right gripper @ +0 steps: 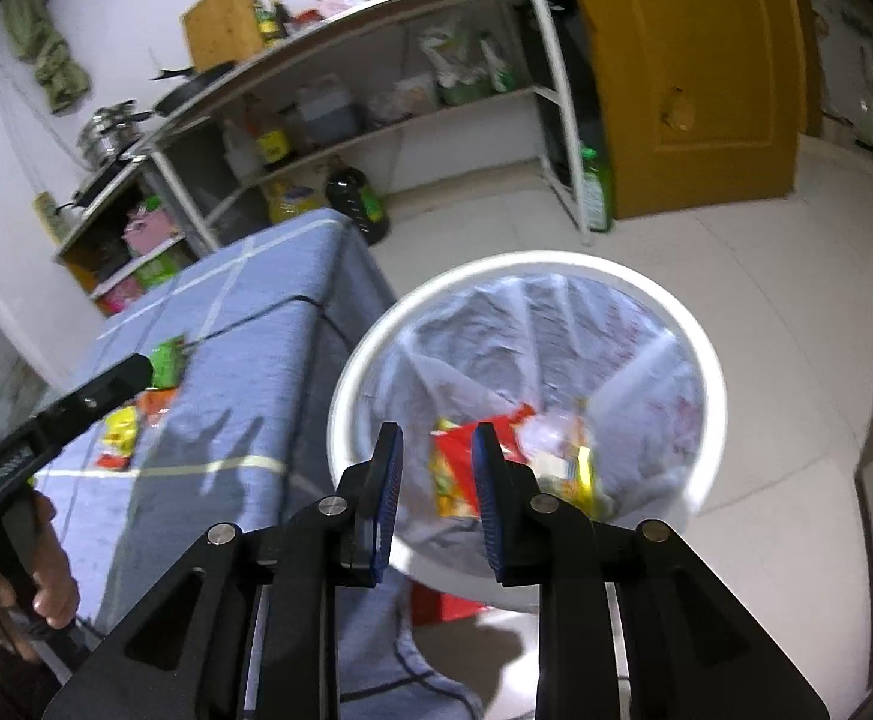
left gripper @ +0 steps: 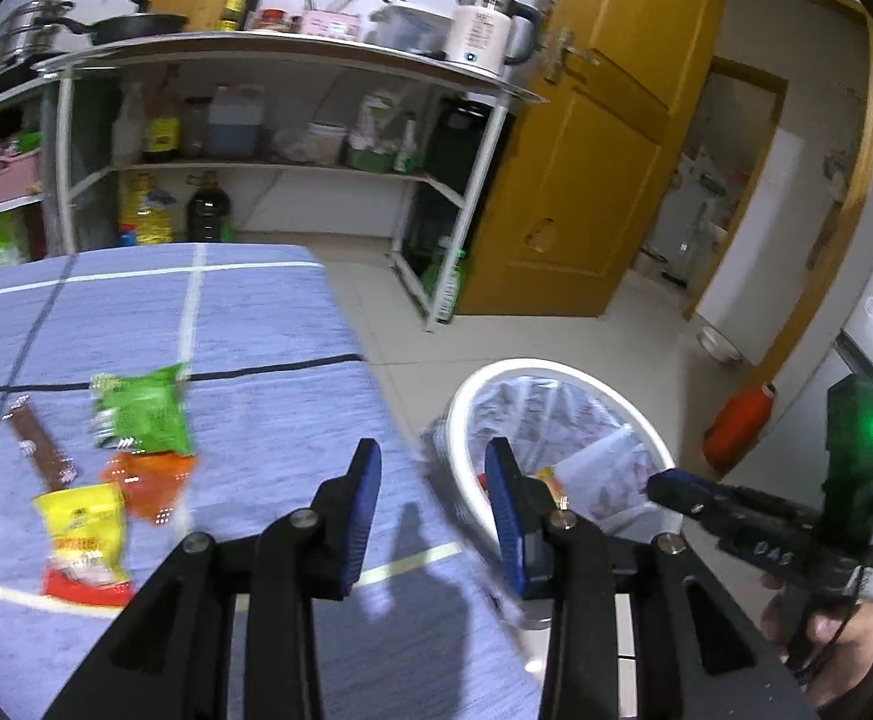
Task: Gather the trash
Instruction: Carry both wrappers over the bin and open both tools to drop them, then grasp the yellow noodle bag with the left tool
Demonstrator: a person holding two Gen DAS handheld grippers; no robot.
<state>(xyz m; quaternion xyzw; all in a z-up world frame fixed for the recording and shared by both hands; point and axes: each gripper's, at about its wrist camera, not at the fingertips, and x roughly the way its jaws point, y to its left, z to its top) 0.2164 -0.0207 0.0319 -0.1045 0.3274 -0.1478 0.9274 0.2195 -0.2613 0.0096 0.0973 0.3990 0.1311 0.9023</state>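
**Trash collection: four wrappers on the counter, both tongs empty**

Left tongs (left gripper: 433, 510): jaws about half open, nothing between the pads. They hang over the counter's edge, with the white bin at 2 o'clock of them in the left wrist view.

Right tongs (right gripper: 436, 498): jaws parted a little, nothing gripped. They hang over the bin's near rim, and the wrappers seen between the fingers lie down in the bin, not in the grip.

Counter (left gripper: 268, 360): covered with a blue cloth with white and dark lines. It carries the remaining trash, clustered at 9 o'clock of the left tongs:
- green wrapper (left gripper: 142, 411), farthest back
- brown stick wrapper (left gripper: 40, 447), to its left
- orange wrapper (left gripper: 151, 483), partly under the green one
- yellow-and-red wrapper (left gripper: 85, 543), nearest, touching the orange one

White bin (right gripper: 526, 372): on the floor just beside the counter, lined with a clear bag. It holds red and yellow wrappers (right gripper: 508, 462) at the bottom.

Risks, as judged:
- The orange wrapper overlaps its neighbours, so a closing grip may pinch two at once or drag one off the counter's edge.
- The thin film lies flat, so the pads may slide over it or snag the cloth instead.
- Both frames are motion-blurred, so a hurried approach may miss.
- The two tongs are near each other at the bin and could collide.
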